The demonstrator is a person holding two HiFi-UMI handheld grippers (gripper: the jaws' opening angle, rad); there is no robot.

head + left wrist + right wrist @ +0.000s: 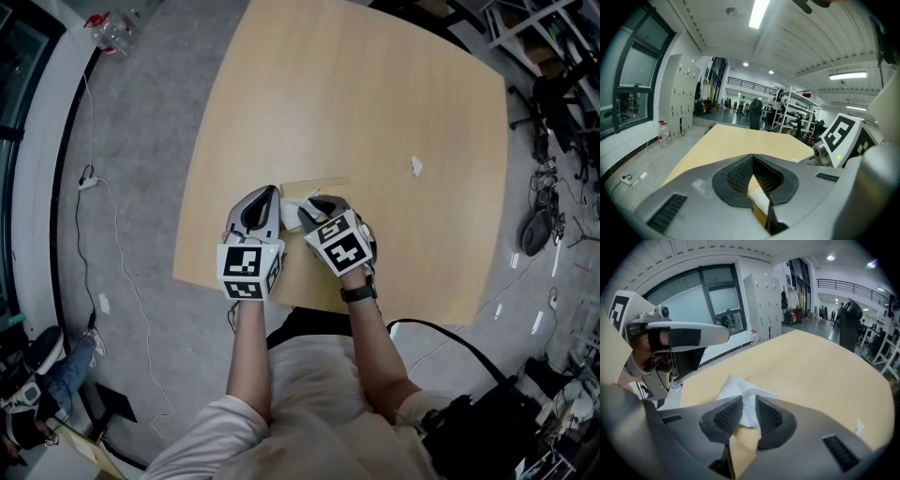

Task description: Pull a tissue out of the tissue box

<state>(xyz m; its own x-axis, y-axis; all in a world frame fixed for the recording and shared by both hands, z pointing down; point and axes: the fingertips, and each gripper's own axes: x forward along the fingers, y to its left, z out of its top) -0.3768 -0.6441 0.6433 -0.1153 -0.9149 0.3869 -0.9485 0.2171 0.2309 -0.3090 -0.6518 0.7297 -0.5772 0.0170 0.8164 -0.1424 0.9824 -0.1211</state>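
A flat tan tissue box (314, 184) lies near the front edge of the wooden table (375, 103), mostly hidden under both grippers. A white tissue (292, 214) sticks up from it between them. My right gripper (314, 208) points steeply down and is shut on that tissue (738, 387), which fills the narrow gap at its tips (747, 399); the tan box (743, 446) shows below. My left gripper (265, 202) sits at the box's left side. Its tips (752, 157) meet, and a tan box edge (757, 194) is wedged between the pads.
A small white scrap (416, 167) lies on the table's right side. The table's front edge runs just below the grippers, against the person's body. A water bottle (112, 33) and cables lie on the grey floor at the left; chairs and clutter stand at the right.
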